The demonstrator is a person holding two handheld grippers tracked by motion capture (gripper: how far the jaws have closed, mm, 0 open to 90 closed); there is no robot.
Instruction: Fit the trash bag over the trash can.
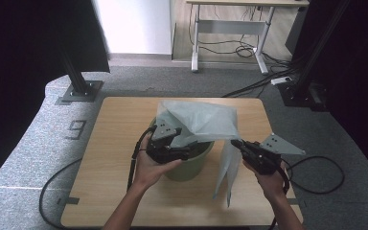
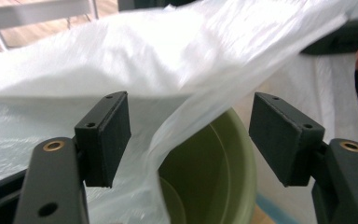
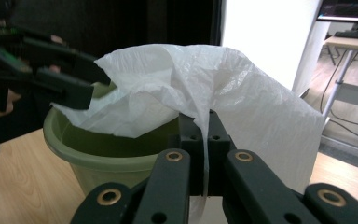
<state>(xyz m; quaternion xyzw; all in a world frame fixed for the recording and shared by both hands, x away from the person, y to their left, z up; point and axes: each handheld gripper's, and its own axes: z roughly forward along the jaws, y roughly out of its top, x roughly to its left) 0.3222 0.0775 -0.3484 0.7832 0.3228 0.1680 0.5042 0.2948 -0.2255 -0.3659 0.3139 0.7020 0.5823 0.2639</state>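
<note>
Pinching a fold of the white plastic bag (image 3: 200, 88), the right gripper (image 3: 204, 140) lifts it over the green bin (image 1: 191, 160) on the table (image 1: 120, 143), likely to spread it as liner. Left gripper (image 2: 191, 135) gapes empty at the rim.

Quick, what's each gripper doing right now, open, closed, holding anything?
Left gripper: open, jaws apart over the green bin, bag film between them ungripped.
Right gripper: closed, pinching the white plastic bag.
</note>
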